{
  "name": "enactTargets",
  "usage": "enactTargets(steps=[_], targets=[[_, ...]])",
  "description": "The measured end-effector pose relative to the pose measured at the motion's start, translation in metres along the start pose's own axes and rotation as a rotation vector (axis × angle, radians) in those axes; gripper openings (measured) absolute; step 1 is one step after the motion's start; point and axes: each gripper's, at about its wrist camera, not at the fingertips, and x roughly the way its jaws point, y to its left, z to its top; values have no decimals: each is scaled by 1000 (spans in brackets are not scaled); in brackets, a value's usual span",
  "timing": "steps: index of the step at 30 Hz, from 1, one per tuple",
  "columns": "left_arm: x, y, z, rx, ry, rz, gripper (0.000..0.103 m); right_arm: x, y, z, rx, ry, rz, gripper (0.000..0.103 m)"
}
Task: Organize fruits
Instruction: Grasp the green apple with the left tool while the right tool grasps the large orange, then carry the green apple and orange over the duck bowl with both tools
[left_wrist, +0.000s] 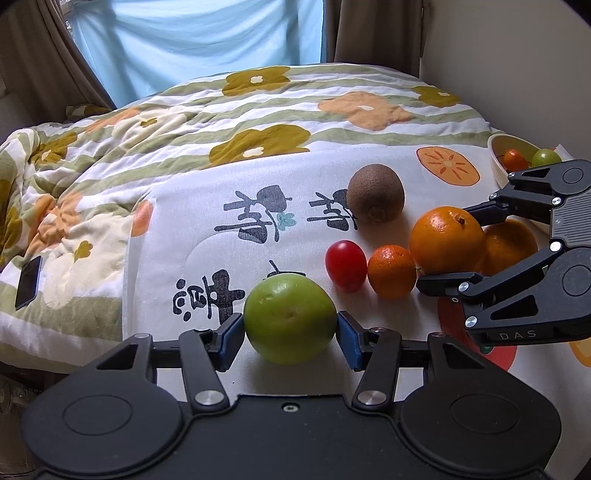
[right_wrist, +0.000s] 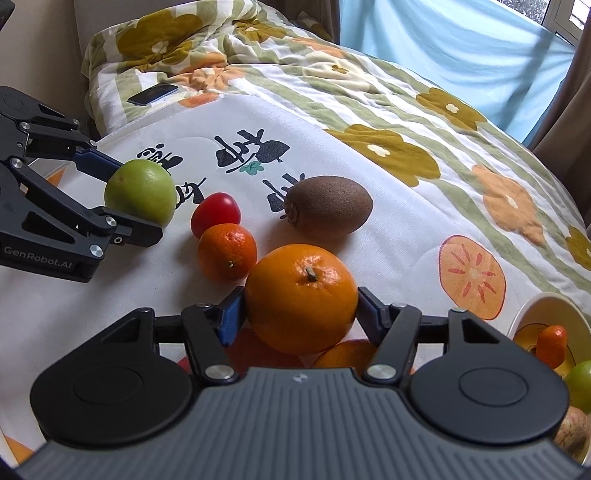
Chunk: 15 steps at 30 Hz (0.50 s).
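A phone lies far left on the flowery blanket of the bed. Next comes the white cloth with black writing, where the fruit sits.

The left gripper has its fingers on both sides of the green apple, pinching it. The apple looks like it rests on the cloth or just above it; I cannot tell which. To its right sit a red tomato and a small orange, touching each other. Behind them lies the brown kiwi, on its own.

Then the right gripper has its fingers pinching the big orange. Another orange sits just behind and under it. Far right is the bowl, with a small orange fruit and a green one already in it.

What could go wrong: both fruits are round and smooth, so they could slip out if the hold is loose. The bed is soft, so a dropped fruit could roll away. The two grippers are near each other and could bump. Lifting the big orange might nudge the small orange and the tomato.

Hard to see: the bowl is cut off at the edge, so I cannot count what is inside. A pale fruit at the corner of the right view is mostly hidden. The orange under the right gripper is partly covered too.
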Motion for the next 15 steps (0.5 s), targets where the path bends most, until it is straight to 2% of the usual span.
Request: enactTargets(steps=[5,15], targets=[[-9,-3,0,-27,-3,25,58,-7,-1,0,16,-20,8,76],[-42,-21,7,-87,-36,58,58,-52,-7,2,71,-90,24,76]])
